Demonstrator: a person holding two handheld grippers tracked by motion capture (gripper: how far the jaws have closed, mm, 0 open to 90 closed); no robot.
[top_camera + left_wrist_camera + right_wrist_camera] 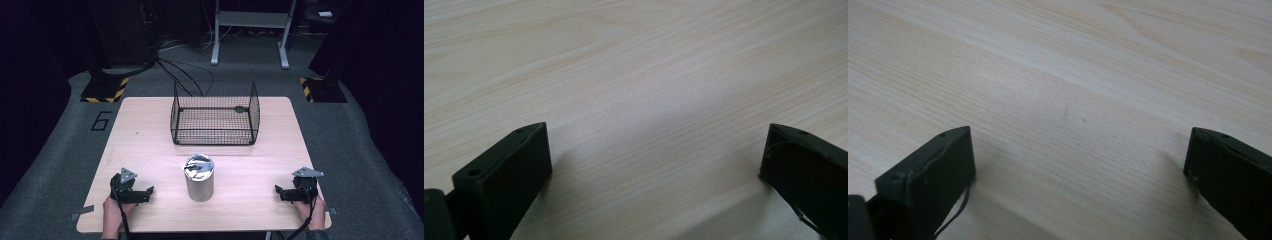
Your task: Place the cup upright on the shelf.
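Note:
A shiny metal canister (199, 177) stands upright on the wooden table (150, 130), near its front middle. Behind it sits a black wire basket (215, 114) with nothing visible inside. My left gripper (148, 193) rests low on the table to the canister's left, held by a hand, jaws pointing toward the canister. My right gripper (278, 192) rests to the canister's right, also pointing inward. In the left gripper view the left gripper (656, 150) stands open over bare wood. In the right gripper view the right gripper (1080, 150) is likewise open with nothing between its jaws.
Grey carpet surrounds the table. A white metal frame (250, 30) stands at the back, with cables (175, 70) on the floor. Yellow-black striped bases (105, 90) sit at the table's far corners.

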